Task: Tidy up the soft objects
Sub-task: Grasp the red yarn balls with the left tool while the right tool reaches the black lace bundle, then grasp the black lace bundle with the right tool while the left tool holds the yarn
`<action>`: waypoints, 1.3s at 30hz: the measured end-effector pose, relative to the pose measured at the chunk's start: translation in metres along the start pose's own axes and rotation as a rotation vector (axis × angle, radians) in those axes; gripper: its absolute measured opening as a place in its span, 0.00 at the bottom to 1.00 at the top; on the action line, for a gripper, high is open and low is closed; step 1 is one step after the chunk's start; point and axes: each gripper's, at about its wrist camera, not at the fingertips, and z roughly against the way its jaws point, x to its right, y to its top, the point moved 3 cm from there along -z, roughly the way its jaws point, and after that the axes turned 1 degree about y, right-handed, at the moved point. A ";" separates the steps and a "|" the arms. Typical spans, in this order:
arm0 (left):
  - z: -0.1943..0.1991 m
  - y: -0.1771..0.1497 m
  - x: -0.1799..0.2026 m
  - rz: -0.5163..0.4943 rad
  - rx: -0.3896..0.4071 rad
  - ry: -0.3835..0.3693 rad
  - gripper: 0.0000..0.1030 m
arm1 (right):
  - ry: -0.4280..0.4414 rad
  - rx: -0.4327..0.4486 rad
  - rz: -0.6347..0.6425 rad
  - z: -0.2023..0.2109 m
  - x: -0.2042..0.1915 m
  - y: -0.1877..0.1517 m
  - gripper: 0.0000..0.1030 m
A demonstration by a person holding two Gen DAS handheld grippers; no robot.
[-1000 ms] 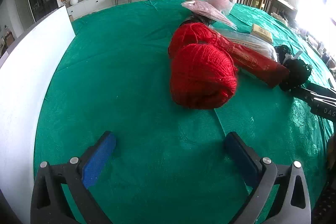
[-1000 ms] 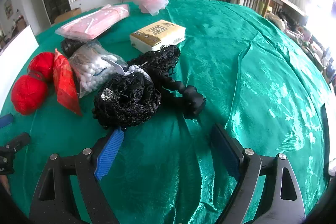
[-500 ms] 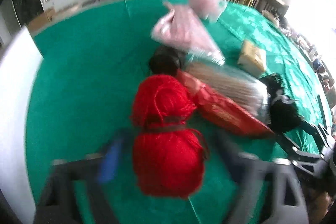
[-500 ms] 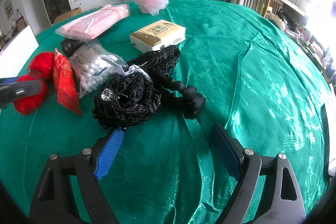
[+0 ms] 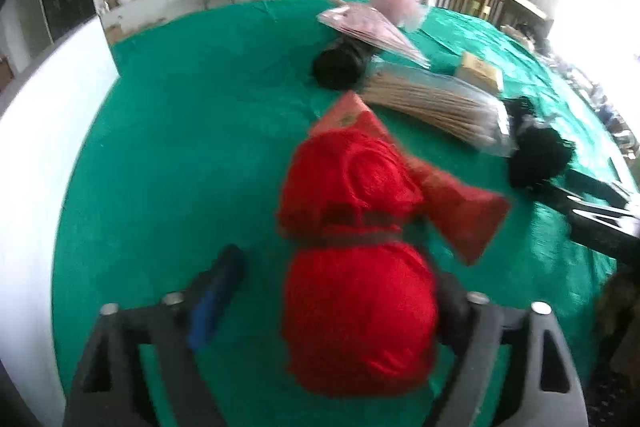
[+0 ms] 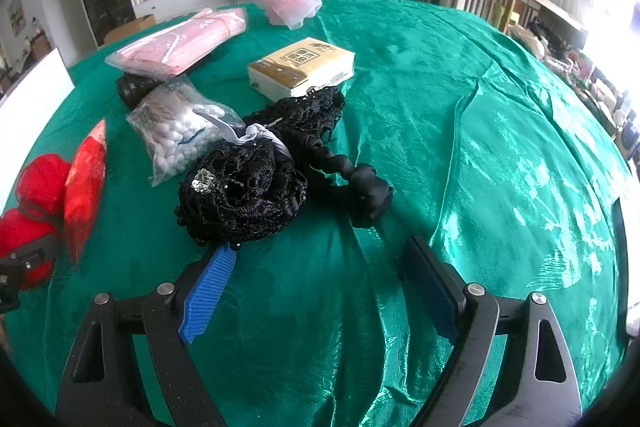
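The left claw (image 5: 332,291) stands apart around the near ball of the red yarn (image 5: 356,307), which lies near the left side of the tabletop (image 5: 180,131); one finger sits clear on the left, the other close against the ball's right flank. To grip well, I would centre the ball between the pads and squeeze gently, since yarn gives, and lift clear of the red packet (image 5: 448,195) touching its right side. The right claw (image 6: 320,291) is apart and empty, just near of the black lace bundle (image 6: 244,195). Counted: two red balls banded together, one red packet, one swab bag (image 6: 180,135), one pink packet (image 6: 180,43), one tissue pack (image 6: 304,67), one pink puff (image 6: 288,1).
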 end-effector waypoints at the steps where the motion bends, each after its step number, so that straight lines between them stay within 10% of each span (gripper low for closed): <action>1: -0.004 0.002 -0.002 -0.005 0.005 0.010 0.90 | 0.002 0.000 -0.003 0.000 0.000 -0.001 0.86; 23: -0.016 0.006 -0.006 -0.011 0.013 0.035 1.00 | 0.244 0.132 -0.098 0.033 -0.004 0.003 0.85; 30: -0.017 0.007 -0.004 -0.009 0.013 0.038 1.00 | 0.250 -0.056 -0.132 -0.010 -0.020 0.033 0.83; 32: -0.017 0.007 -0.004 -0.009 0.013 0.038 1.00 | 0.233 -0.071 -0.149 -0.016 -0.016 0.036 0.71; 34: -0.017 0.007 -0.004 -0.009 0.013 0.038 1.00 | 0.220 -0.066 -0.154 -0.014 -0.007 0.033 0.38; 39: -0.017 0.007 -0.004 -0.009 0.013 0.038 1.00 | 0.117 0.015 -0.081 0.005 0.010 0.006 0.38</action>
